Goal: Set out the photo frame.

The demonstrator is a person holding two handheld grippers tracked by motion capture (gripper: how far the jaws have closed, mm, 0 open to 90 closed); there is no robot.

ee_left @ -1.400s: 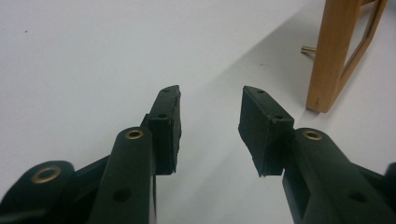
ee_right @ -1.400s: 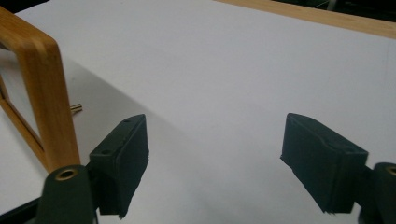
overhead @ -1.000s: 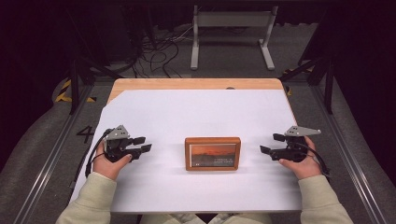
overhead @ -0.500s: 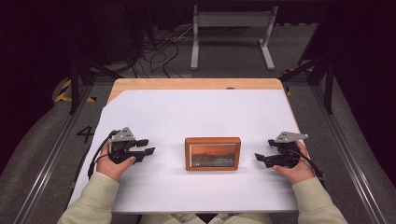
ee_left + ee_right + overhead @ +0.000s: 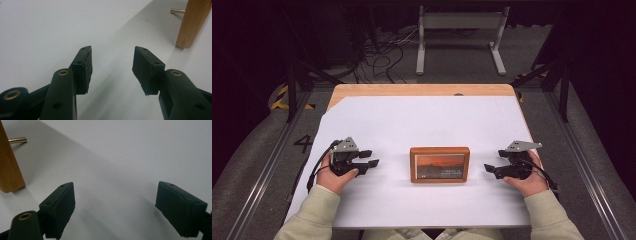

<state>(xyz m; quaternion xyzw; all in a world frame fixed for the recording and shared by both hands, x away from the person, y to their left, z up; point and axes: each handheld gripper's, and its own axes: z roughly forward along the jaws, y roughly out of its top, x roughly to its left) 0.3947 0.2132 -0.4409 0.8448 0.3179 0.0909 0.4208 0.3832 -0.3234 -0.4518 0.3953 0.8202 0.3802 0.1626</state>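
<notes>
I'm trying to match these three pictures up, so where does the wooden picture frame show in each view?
High view: the wooden picture frame stands at the centre of the white table cover, between the two grippers.
Left gripper view: its wooden edge is at the upper right.
Right gripper view: its wooden edge is at the far left.
Shared landmark: the brass rod behind the frame in both gripper views.

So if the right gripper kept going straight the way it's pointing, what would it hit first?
Probably the wooden picture frame: the right gripper, jaws open, points toward its near edge, though it may pass just behind it.
</notes>
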